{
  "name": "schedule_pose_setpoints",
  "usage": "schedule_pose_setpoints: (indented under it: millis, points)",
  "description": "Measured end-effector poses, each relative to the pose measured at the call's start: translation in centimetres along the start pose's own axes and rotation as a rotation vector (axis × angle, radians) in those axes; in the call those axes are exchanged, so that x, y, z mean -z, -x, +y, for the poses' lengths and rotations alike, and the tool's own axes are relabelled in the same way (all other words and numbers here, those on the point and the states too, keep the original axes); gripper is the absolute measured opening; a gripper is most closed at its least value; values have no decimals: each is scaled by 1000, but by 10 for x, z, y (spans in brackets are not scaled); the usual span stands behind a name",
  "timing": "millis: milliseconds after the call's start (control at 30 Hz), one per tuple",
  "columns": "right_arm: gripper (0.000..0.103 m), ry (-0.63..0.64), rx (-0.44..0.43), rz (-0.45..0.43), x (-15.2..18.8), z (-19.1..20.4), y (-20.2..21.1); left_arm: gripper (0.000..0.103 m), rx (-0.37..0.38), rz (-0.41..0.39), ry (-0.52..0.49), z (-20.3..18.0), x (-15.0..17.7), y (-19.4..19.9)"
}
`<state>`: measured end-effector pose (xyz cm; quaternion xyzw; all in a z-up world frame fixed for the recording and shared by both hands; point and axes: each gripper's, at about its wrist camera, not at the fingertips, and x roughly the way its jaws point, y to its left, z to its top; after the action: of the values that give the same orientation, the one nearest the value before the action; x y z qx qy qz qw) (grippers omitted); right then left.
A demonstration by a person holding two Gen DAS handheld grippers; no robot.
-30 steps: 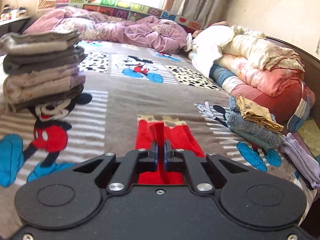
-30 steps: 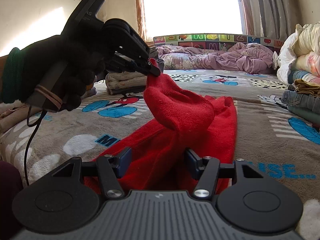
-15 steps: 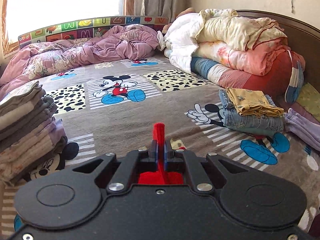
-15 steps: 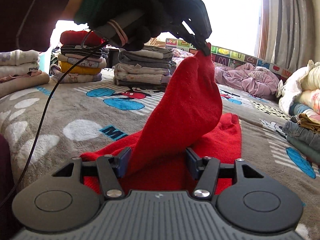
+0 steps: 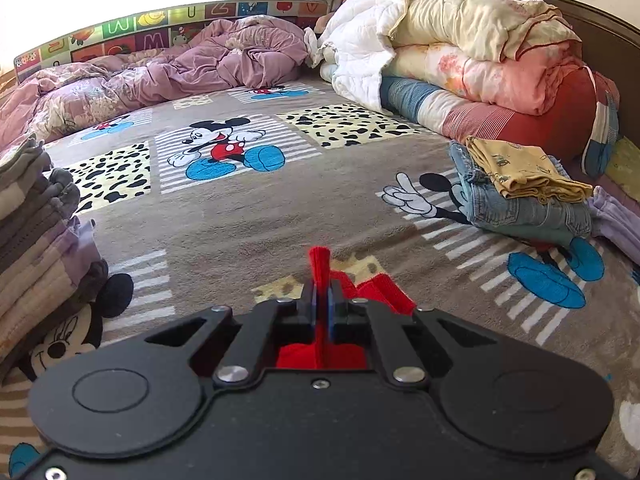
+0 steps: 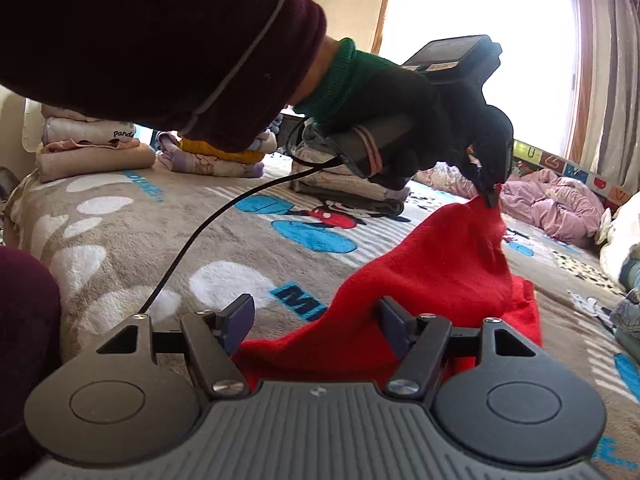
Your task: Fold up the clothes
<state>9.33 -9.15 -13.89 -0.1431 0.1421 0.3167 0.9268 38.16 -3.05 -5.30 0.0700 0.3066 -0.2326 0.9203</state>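
Note:
A red fleece garment (image 6: 436, 280) lies on the Mickey Mouse bedspread (image 5: 248, 216). My left gripper (image 5: 321, 296) is shut on a pinched edge of the red garment (image 5: 319, 264); in the right wrist view the left gripper (image 6: 491, 196) holds that corner lifted above the bed, so the cloth hangs like a tent. My right gripper (image 6: 316, 316) is open, its fingers either side of the garment's near edge, low over the bed.
Stacks of folded clothes stand at the left (image 5: 36, 240) and behind (image 6: 92, 148). Folded jeans with a yellow cloth (image 5: 520, 188) lie at the right. Rolled quilts (image 5: 480, 64) and a purple duvet (image 5: 160, 68) line the far side.
My left gripper has carried the red corner further right and swung its view from the left stack toward the quilts. The right gripper stays open over the garment.

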Motion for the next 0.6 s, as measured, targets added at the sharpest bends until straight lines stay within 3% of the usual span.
schedule_pose_setpoints:
  millis: [167,300,367,500,600]
  points:
    - [69,20,-88,98,7,8,-14,3,13,9,7,2,3,-12]
    - [73,27,-104,145,11,11,-18,3,15,2,30,8,6,-16]
    - [72,27,-98,130,11,11,-14,3,21,3,44,12,7,-18]
    - [71,84,-29,19,6,17,-1,3,42,-17,79,17,9,-12]
    - [71,60,13,13,5,10,0,3,59,-42,107,18,9,-3]
